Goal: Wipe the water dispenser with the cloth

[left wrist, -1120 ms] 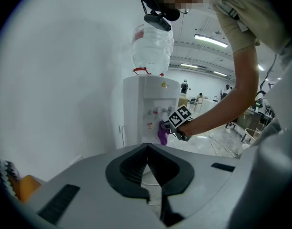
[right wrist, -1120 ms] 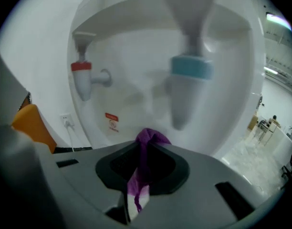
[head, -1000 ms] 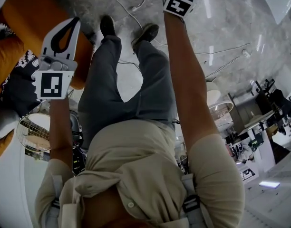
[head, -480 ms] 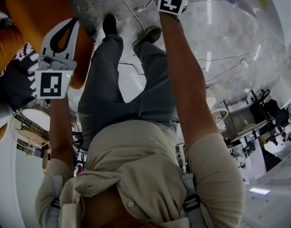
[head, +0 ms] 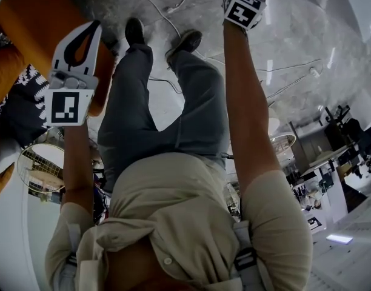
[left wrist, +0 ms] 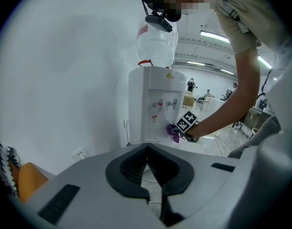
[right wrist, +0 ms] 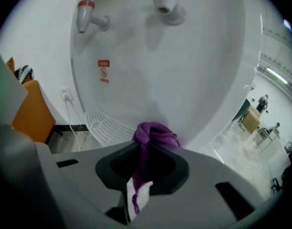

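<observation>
- Right gripper [right wrist: 147, 149] jaws clamp the purple cloth [right wrist: 155, 133] against the dispenser [right wrist: 184, 80] front.
- Left gripper [left wrist: 148, 147] jaws together, empty, well apart from dispenser.
- White wall [left wrist: 65, 70] behind dispenser; marbled floor [head: 294, 47] below.

— What sort of place is this?

— A big open workroom, an office or a lab. In the upper right of the left gripper view there are long ceiling strip lights [left wrist: 215, 36], with people [left wrist: 190, 85] standing far off near mid-frame.

— What else shows it?

— At the right edge of the head view, desks [head: 324, 162] crowded with equipment stand on a glossy marbled floor [head: 294, 47]. Loose cables [head: 169, 9] run across the top. A white water dispenser [left wrist: 153, 104] stands against a bare wall [left wrist: 65, 70], and there's an orange seat [head: 46, 23] upper left.
</observation>
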The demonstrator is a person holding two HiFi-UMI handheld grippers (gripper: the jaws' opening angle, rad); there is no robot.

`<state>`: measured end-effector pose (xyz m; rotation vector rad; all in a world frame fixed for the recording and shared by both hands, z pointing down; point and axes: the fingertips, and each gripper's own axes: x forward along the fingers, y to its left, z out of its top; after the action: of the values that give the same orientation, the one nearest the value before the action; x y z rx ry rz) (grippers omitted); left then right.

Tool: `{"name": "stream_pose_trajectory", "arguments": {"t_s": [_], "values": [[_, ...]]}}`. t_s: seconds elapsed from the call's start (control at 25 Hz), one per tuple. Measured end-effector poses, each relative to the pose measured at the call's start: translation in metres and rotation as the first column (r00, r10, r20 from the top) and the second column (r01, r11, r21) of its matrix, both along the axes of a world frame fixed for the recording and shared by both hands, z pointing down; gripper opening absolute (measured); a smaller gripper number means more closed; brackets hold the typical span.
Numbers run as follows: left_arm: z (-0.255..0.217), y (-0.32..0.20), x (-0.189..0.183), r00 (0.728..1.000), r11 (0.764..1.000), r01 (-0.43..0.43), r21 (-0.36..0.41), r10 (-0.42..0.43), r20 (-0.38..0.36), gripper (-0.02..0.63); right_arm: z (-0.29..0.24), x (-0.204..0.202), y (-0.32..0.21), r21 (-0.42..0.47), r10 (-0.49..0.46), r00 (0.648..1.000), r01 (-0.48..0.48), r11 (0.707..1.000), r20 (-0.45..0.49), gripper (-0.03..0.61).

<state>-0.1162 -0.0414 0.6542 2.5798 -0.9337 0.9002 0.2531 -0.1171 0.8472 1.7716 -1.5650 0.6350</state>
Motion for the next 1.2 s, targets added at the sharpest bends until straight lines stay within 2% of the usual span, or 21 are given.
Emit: {"name": "stream_pose_trajectory", "arguments": {"t_s": [0.16,0.36,0.44,0.6,0.84,0.96,1.08,1.2], "values": [[-0.002,0.003,0.009,1.0,1.0,-0.001,0.009,0.001,-0.01,0.017,0.005,-0.015,-0.002,-0.004,-0.031,0.999,0.031,1.0,0.04,0.058],[-0.01,0.006,0.007,1.0,1.0,0.009,0.019,-0.009,-0.001,0.017,0.015,-0.077,-0.012,-0.014,-0.112,0.981,0.115,0.993,0.156,0.058],[-0.014,0.008,0.006,1.0,1.0,0.019,0.021,-0.019,0.002,0.017,0.018,-0.106,-0.014,-0.029,-0.172,0.963,0.182,0.983,0.209,0.058],[-0.027,0.002,-0.002,0.998,0.999,0.049,0.002,-0.049,0.025,0.017,0.014,-0.157,-0.022,-0.052,-0.292,0.902,0.324,0.945,0.317,0.058],[-0.072,-0.022,-0.01,0.991,0.992,0.123,-0.008,-0.123,-0.047,0.017,-0.039,-0.172,-0.015,-0.064,-0.348,0.888,0.383,0.922,0.3,0.058],[-0.11,-0.037,-0.01,0.988,0.991,0.125,0.045,-0.12,-0.1,0.017,-0.084,-0.172,-0.007,-0.053,-0.369,0.887,0.398,0.916,0.276,0.058],[-0.144,-0.044,-0.013,0.986,0.989,0.124,0.074,-0.115,-0.121,0.017,-0.13,-0.172,0.0,-0.031,-0.382,0.884,0.404,0.914,0.27,0.058],[-0.181,-0.053,-0.015,0.985,0.985,0.107,0.136,-0.087,-0.149,0.017,-0.18,-0.169,-0.001,0.001,-0.393,0.882,0.407,0.914,0.26,0.058]]}}
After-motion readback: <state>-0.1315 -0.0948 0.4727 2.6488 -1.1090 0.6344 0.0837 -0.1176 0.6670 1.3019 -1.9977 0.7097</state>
